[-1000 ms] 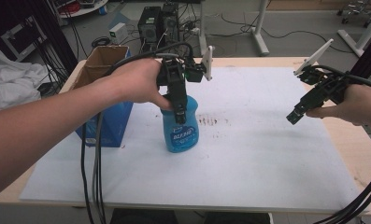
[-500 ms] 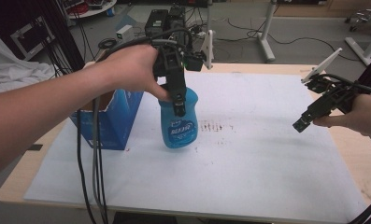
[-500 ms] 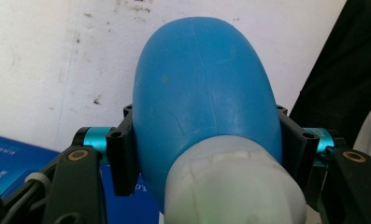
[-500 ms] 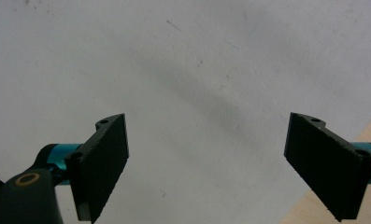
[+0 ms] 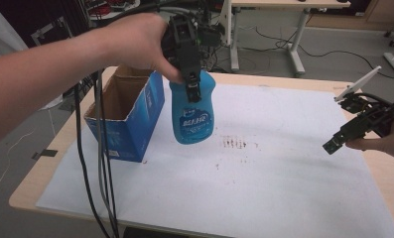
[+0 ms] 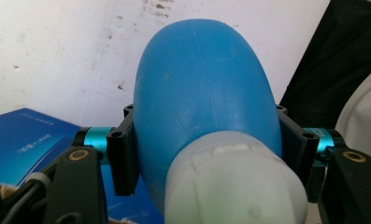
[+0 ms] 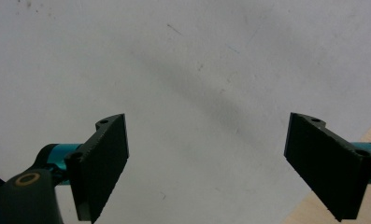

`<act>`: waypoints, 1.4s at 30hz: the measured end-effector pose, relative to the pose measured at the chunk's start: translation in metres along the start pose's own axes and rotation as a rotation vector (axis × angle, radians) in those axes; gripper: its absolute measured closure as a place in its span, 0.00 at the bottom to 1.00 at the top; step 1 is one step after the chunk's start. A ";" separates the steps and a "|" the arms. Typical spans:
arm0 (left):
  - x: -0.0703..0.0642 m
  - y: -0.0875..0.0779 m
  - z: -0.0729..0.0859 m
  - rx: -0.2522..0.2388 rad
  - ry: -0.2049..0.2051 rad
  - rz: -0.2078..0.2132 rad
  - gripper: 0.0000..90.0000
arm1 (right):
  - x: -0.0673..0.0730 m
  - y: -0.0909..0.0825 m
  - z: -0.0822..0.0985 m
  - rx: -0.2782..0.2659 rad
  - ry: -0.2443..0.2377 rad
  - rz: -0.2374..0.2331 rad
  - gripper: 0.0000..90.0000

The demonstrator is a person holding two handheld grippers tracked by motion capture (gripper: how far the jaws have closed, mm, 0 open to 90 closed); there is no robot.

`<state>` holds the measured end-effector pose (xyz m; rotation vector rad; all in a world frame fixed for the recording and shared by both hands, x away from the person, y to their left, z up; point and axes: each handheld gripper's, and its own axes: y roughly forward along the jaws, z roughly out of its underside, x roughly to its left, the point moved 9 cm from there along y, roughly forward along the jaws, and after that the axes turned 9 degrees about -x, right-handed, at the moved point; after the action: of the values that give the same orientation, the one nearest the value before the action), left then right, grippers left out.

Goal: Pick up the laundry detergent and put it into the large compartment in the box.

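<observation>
The left gripper [image 5: 190,82] clamps its jaws on the shoulders of the blue bottle [image 5: 192,111], just below the white cap [image 6: 234,186], so the bottle hangs upright from the grip, off the white mat [image 5: 264,193], at the far left and just right of the open blue carton [image 5: 127,116]. That hold near the top probably leaves the body free to drop straight into the carton. Well apart at the right edge, the right gripper [image 5: 333,146] hovers over the mat with its jaws spread wide and nothing between them, apparently waiting.
</observation>
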<state>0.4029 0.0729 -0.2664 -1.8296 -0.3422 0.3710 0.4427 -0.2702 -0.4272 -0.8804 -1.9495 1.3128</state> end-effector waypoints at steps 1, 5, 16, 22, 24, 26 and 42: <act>0.001 -0.005 0.000 -0.005 -0.005 -0.001 0.41 | 0.000 0.000 0.000 -0.001 -0.001 -0.004 0.14; 0.006 -0.018 0.002 -0.029 -0.044 -0.010 0.41 | -0.002 0.001 -0.001 0.004 0.000 -0.004 0.14; 0.030 -0.071 0.025 -0.106 -0.197 -0.070 0.41 | -0.007 0.002 -0.009 0.012 -0.011 -0.005 0.15; 0.044 -0.098 0.043 -0.157 -0.309 -0.100 0.41 | -0.011 0.003 -0.010 0.016 -0.012 -0.006 0.14; 0.050 -0.105 0.051 -0.161 -0.334 -0.113 0.41 | -0.011 0.003 -0.010 0.020 -0.006 -0.007 0.15; 0.056 -0.109 0.059 -0.165 -0.359 -0.126 0.41 | -0.011 0.003 -0.010 0.022 -0.008 -0.006 0.15; 0.078 -0.112 0.101 -0.135 -0.444 -0.189 0.41 | -0.015 0.002 -0.008 0.024 0.008 -0.004 0.15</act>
<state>0.4265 0.2240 -0.1926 -1.8167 -0.8579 0.6341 0.4582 -0.2770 -0.4280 -0.8686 -1.9246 1.3262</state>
